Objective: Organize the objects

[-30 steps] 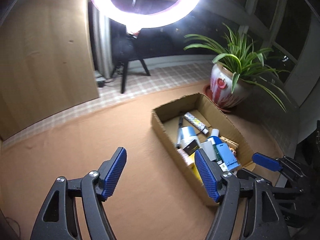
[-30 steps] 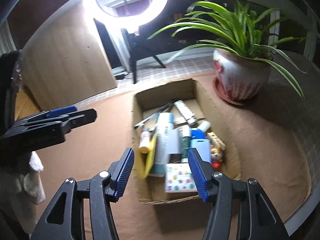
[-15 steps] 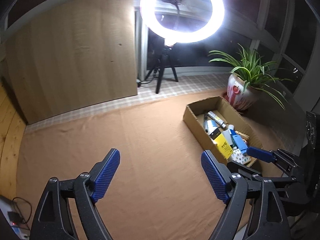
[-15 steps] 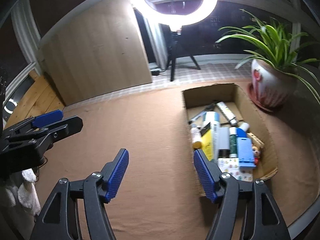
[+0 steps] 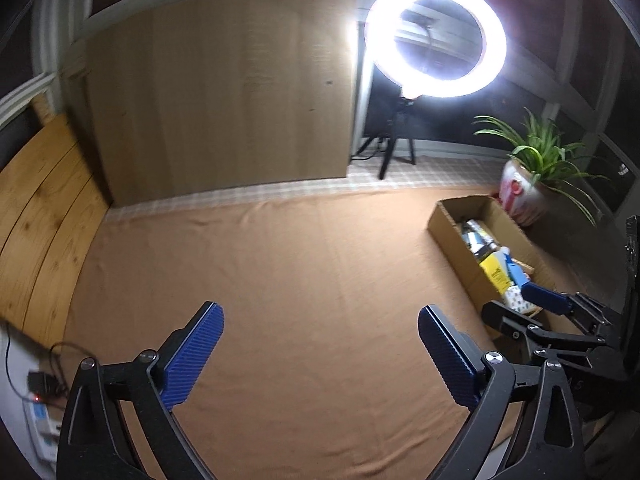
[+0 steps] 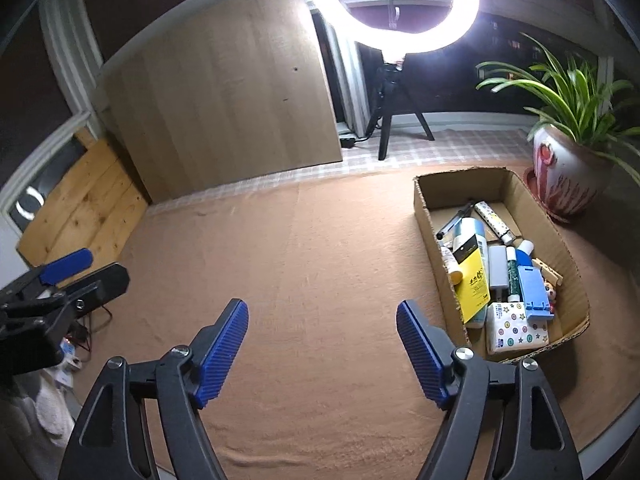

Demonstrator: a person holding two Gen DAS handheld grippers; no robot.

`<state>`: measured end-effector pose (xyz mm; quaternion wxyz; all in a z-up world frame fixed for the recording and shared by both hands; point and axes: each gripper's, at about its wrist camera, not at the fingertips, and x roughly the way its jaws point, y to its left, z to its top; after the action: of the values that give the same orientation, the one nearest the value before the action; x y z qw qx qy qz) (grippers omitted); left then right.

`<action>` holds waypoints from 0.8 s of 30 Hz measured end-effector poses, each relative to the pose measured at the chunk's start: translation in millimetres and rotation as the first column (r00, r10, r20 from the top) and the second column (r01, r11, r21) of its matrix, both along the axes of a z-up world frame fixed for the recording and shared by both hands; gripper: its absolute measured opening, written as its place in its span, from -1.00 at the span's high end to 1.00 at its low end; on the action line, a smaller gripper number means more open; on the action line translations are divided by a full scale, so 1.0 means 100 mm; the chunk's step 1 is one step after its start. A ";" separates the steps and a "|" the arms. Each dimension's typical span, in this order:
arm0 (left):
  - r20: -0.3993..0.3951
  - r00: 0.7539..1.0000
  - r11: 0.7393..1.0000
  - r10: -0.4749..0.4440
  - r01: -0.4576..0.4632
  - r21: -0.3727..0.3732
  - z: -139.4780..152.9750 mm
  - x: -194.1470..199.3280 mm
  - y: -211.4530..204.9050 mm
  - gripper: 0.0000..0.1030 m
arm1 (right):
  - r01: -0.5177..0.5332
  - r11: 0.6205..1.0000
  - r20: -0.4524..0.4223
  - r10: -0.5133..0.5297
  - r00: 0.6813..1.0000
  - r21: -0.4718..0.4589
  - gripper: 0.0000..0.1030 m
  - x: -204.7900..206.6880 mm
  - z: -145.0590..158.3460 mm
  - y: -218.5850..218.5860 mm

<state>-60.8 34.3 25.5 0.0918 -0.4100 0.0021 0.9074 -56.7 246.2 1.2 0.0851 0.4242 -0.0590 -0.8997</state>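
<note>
pretty much done by the looks of it. everything small packed into the box (image 6: 558,248) over on the right side of the cloth (image 6: 320,264): yellow pack (image 6: 474,276), blue case (image 6: 532,292), white tube (image 6: 470,236), dotted tissue pack (image 6: 516,330), pens and bits crammed alongside. nothing loose anywhere on the cloth in either view, so probably nothing left to put away, unless sorting inside the box counts, can't say from here.

left gripper (image 5: 320,354) spread wide, nothing between the pads, hanging over bare cloth well away from the box. been opening up just now. right gripper (image 6: 322,350) also open and empty, a bit narrower than the left, also just been widening, with the box just off to its right. looks like a wind-down pose rather than a reach for anything.

around the edges: ring light (image 6: 394,4) on a tripod at the back, super bright, washing out stuff near it. potted plant (image 6: 568,160) right behind the box, leaves hanging toward it, so worth minding if going back in. wooden panel (image 6: 224,104) standing at the back, wooden boards (image 5: 36,220) leaning on the left, cable and a power strip (image 5: 40,408) at the left edge. nothing actually in the way on the cloth itself.
</note>
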 end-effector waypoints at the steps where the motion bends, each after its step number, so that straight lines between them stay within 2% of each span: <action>1: 0.004 1.000 1.000 0.012 -0.012 0.001 -0.02 0.03 -0.06 -0.94 | -0.012 1.000 -0.002 0.012 1.000 0.024 -0.43 0.02 0.00 -0.07; 7: 0.038 0.995 0.996 0.087 -0.087 -0.001 -0.19 0.21 -0.35 -0.95 | -0.049 0.996 -0.021 0.051 0.998 0.080 -0.43 0.13 -0.02 -0.30; 11: 0.054 0.992 0.994 0.112 -0.112 0.001 -0.27 0.31 -0.46 -0.95 | -0.055 0.996 -0.023 0.056 0.998 0.071 -0.43 0.18 -0.05 -0.38; 24: 0.042 0.995 0.996 0.091 -0.091 -0.018 -0.19 0.32 -0.43 -0.95 | -0.029 0.999 -0.032 0.030 0.999 0.041 -0.43 0.20 -0.02 -0.41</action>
<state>-28.4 -9.2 6.4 0.0472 -0.4298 -0.0113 0.9016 -36.5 205.7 -0.9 0.0907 0.4116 -0.0333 -0.9062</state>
